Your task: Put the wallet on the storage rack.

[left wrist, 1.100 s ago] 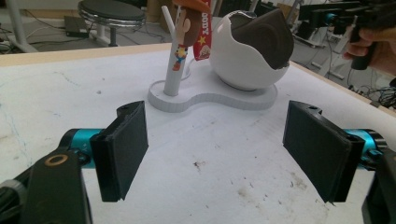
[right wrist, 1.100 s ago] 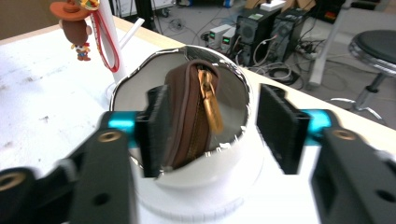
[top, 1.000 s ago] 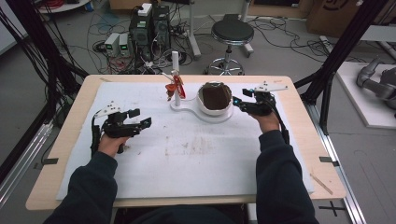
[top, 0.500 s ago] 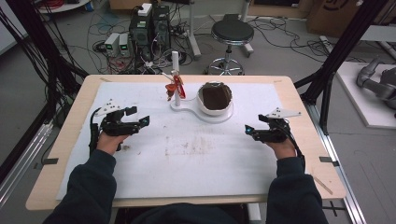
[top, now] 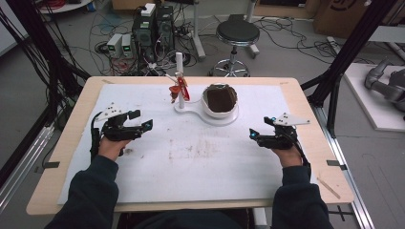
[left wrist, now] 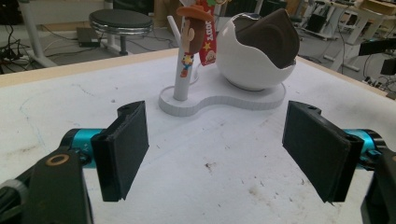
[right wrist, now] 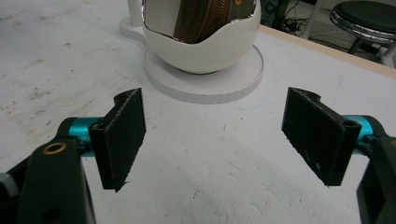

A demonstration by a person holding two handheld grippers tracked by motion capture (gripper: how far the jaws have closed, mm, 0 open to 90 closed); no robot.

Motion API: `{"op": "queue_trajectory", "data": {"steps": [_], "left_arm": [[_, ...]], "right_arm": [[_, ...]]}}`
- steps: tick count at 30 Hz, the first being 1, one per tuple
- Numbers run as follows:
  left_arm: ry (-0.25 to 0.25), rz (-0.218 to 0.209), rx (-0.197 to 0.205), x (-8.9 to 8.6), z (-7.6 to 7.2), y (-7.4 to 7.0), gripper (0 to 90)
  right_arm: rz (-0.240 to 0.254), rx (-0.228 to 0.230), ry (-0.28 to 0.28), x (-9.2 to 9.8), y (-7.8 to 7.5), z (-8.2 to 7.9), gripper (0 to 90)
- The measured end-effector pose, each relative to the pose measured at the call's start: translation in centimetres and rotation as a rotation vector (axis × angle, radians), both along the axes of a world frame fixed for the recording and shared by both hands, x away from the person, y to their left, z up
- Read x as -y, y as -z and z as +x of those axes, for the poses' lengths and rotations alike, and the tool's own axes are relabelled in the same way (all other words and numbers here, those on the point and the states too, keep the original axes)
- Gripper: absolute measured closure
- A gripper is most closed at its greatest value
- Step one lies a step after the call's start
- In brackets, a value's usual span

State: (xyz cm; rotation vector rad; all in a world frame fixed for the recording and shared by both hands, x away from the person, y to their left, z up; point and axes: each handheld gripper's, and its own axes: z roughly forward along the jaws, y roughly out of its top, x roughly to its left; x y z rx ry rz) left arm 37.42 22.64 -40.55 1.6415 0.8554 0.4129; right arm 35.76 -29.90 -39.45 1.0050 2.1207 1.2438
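Pulled my right gripper (top: 254, 136) back from egg-shaped holder (top: 220, 102); both it & left gripper (top: 142, 125) wide open, empty.

Dark navy sleeves (top: 93, 191); each black hand-held gripper (top: 138, 125) has teal jaw mounts, a grey three-cornered plate and black cable.

A round black stool (top: 237, 32) stands beyond the bench (top: 62, 148), near 2 computer towers (top: 154, 26) amid tangled floor cables (top: 102, 33).

High view overlooks the table (top: 305, 95); both tool views closely share the white stand (left wrist: 224, 100)
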Motion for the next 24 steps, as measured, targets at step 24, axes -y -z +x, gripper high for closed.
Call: {"op": "queue_trajectory", "data": {"steps": [24], "left_arm": [[-0.015, 0.003, 0.004, -0.18, -0.13, 0.34, 22.5]], "right_arm": [[0.032, -0.005, 0.026, 0.91, 0.23, 0.50, 22.1]]}}
